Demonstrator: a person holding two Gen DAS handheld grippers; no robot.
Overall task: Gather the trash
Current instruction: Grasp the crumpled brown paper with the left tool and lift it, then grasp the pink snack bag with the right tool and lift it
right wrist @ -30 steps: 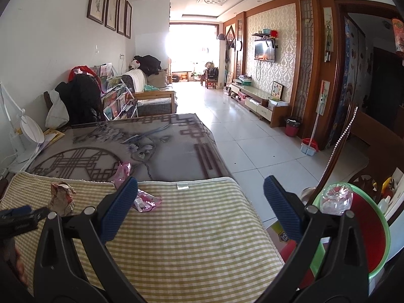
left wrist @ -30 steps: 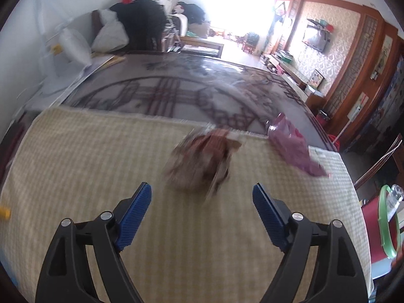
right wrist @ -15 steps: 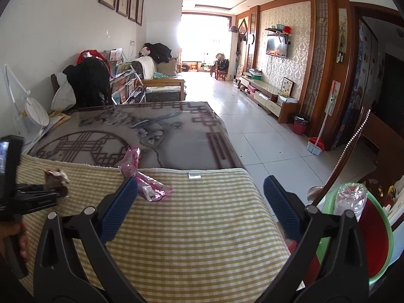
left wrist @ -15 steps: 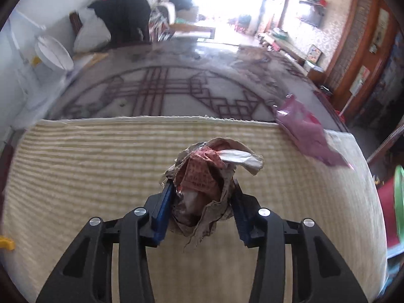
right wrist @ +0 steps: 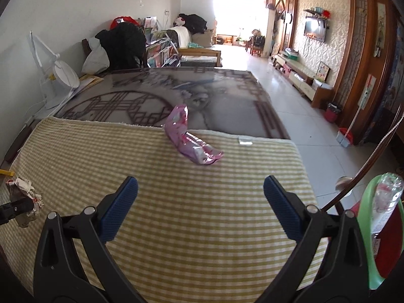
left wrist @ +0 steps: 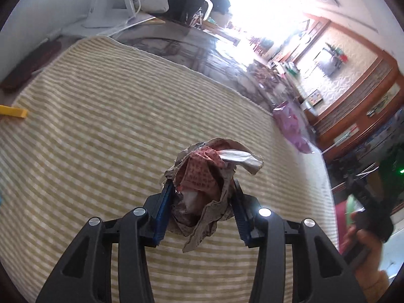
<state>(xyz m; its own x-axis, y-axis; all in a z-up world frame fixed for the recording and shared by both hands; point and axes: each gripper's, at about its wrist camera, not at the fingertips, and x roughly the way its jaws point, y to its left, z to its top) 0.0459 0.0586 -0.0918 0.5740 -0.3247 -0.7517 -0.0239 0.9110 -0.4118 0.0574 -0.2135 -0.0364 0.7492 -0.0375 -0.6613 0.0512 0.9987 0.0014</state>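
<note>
My left gripper point(left wrist: 202, 202) is shut on a crumpled brown and red paper wrapper point(left wrist: 207, 176) and holds it above the yellow checked cloth point(left wrist: 101, 126). The same wrapper point(right wrist: 22, 199) shows at the far left of the right wrist view, held off the cloth. A pink plastic wrapper point(right wrist: 192, 139) lies on the cloth's far edge, ahead of my right gripper point(right wrist: 200, 197), which is open and empty over the cloth point(right wrist: 202, 214). The pink wrapper point(left wrist: 290, 128) also shows in the left wrist view, to the right.
A red bin with a green rim point(right wrist: 371, 227) holding a plastic bottle point(right wrist: 386, 202) stands off the table's right edge. A white fan point(right wrist: 60, 75) stands at the far left. A yellow piece point(left wrist: 12, 112) lies at the cloth's left edge. The patterned tabletop point(right wrist: 176, 91) extends beyond the cloth.
My left gripper closed on the crumpled paper wrapper, lifted it and tilted to the right. My right gripper moved in over the cloth toward the pink wrapper, still open.
</note>
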